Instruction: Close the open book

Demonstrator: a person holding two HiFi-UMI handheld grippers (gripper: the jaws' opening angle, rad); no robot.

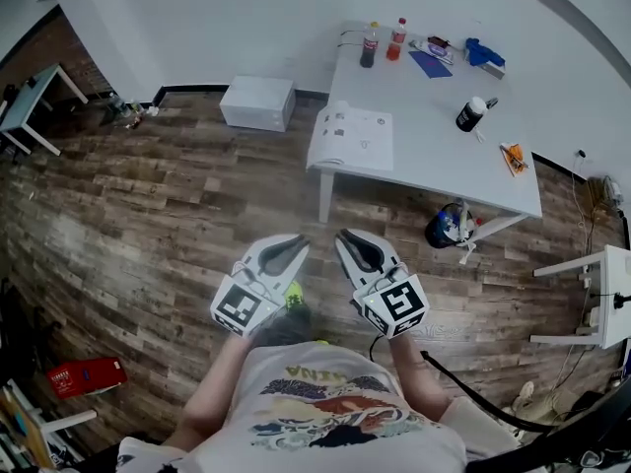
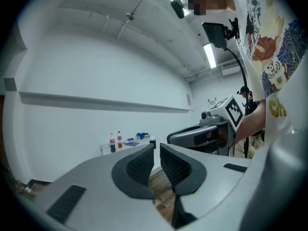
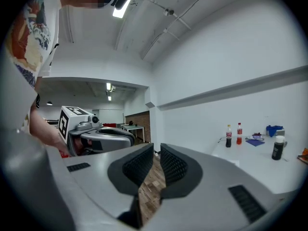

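The ribbed dark fingers (image 2: 142, 165) of the left gripper (image 2: 157, 148) are drawn almost together. Only a narrow slit is left between them, and nothing is held there. The dark fingers (image 3: 174, 166) of the right gripper (image 3: 157, 148) are set the same way, nearly touching and empty. Through both slits only the brown wooden plank floor (image 1: 177, 215) is seen.

In the head view both grey grippers are held side by side above that floor, just beside each other. Each is topped by its marker cube and pointed toward the white rectangular table (image 1: 434, 156), from which they are kept well apart on its near side. Behind them the person's white printed T-shirt (image 1: 325, 412) is seen.

The open white book (image 1: 353, 138) is laid flat, pages up, at the near left corner of the table, with its left page reaching the table's left edge. At the far edge of the table a dark cola bottle (image 1: 368, 45) and a red-drink bottle (image 1: 396, 39) are stood upright side by side. A flat blue sheet (image 1: 430, 62) is placed just right of them. A black bottle with a white cap (image 1: 471, 113) is seen toward the table's right side, well apart from the book. A white box (image 1: 258, 102) is set on the floor left of the table.
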